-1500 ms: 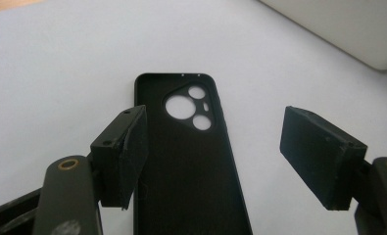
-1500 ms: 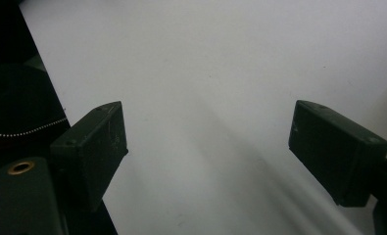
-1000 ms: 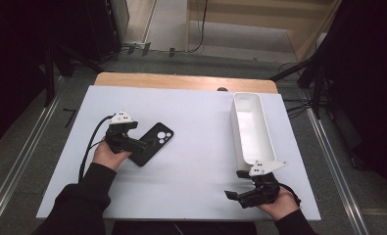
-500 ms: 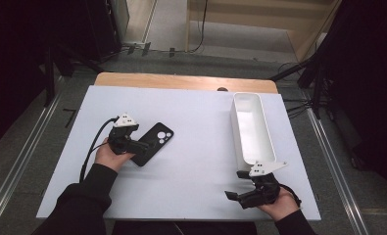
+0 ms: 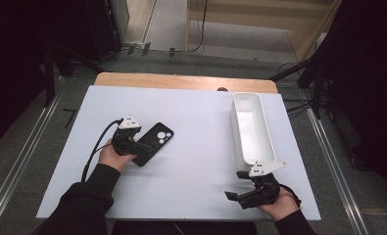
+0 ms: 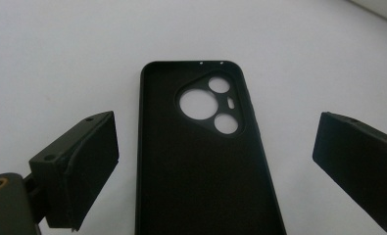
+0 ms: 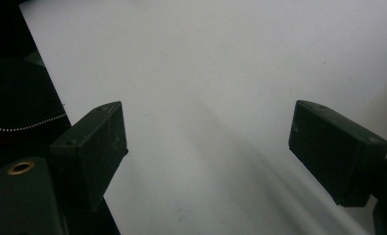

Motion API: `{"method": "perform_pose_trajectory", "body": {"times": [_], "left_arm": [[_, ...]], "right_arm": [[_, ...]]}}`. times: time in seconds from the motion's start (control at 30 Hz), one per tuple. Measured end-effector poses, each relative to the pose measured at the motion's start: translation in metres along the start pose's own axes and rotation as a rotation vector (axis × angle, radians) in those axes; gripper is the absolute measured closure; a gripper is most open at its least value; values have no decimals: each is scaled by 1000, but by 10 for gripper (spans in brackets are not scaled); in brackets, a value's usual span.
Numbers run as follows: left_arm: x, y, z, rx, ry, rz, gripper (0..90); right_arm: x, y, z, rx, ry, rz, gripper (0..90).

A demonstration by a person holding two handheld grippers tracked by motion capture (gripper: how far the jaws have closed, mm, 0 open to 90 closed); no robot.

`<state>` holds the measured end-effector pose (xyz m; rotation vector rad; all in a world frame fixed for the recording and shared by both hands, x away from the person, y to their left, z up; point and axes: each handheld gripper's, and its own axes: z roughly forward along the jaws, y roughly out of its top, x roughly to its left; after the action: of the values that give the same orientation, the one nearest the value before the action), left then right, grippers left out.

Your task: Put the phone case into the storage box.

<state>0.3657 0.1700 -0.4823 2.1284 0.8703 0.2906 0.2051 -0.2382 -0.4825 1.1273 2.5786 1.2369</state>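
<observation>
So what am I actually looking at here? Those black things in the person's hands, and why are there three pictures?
No robot arm here: a person sits at a white table and holds a hand-operated tool with two jaws in each hand. The high view comes from a fixed camera above the table. The other two come from small cameras riding on the tools, looking out between their own black jaws.

The left gripper sits at a black phone case. In the left gripper view its jaws stand open on either side of the case, which lies flat with its hollow side and camera cut-outs facing up. Nothing is gripped yet.

The right gripper is near the table's front edge, jaws open over bare table. Just beyond it stands a long white tray with nothing in it.
</observation>
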Motion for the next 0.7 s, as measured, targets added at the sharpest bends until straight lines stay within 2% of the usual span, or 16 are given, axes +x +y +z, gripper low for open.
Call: {"method": "perform_pose_trajectory", "body": {"times": [0.3, 0.47, 0.7], "left_arm": [[-1, -8, 11, 57, 21, 17, 34], [-4, -10, 16, 88, 37, 48, 34], [-5, -14, 23, 134, 68, 66, 34]], "right_arm": [[0, 0, 0, 0, -1, -2, 128], [0, 0, 0, 1, 0, -1, 128], [1, 0, 0, 1, 0, -6, 128]]}}
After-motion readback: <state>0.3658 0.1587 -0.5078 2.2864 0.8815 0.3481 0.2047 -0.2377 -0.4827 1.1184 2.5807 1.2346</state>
